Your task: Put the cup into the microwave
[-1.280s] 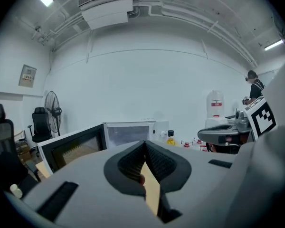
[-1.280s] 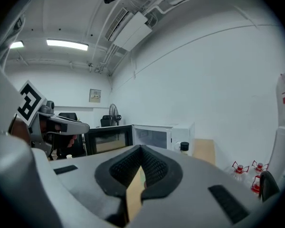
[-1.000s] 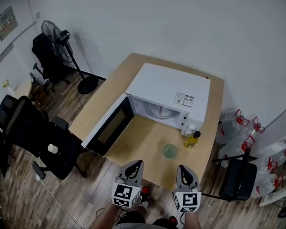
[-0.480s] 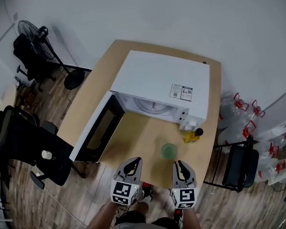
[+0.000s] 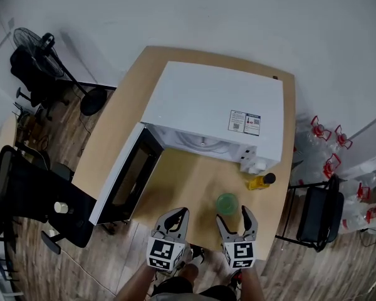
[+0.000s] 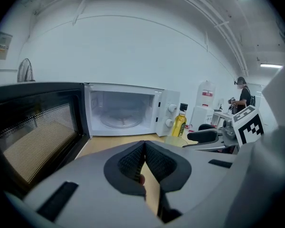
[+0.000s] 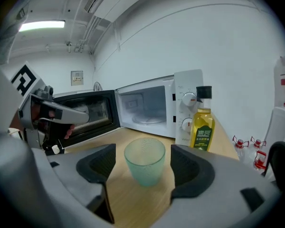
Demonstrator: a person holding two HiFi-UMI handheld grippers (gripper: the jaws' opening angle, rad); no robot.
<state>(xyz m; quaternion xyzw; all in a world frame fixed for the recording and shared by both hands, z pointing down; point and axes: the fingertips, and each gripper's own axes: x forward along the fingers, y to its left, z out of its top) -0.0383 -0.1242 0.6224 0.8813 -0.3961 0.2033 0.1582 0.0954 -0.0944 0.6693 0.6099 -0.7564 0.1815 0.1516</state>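
The green cup [image 7: 145, 161] stands on the near desk [image 5: 178, 184] before the open microwave [image 5: 213, 102], untouched between the opening jaws of the right gripper [image 5: 234, 218]; the left gripper [image 5: 176, 218] has its jaws together, empty

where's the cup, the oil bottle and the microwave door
cup [image 7: 145, 163], right gripper view, middle of its frosted side wall
oil bottle [image 7: 202, 129], right gripper view, label on its body
microwave door [image 5: 124, 175], head view, its dark window panel

Grey left gripper [image 5: 176, 213] and right gripper [image 5: 233, 214] (black ribbed pads [image 7: 102, 164]), white black-marked cubes [image 5: 165, 256].
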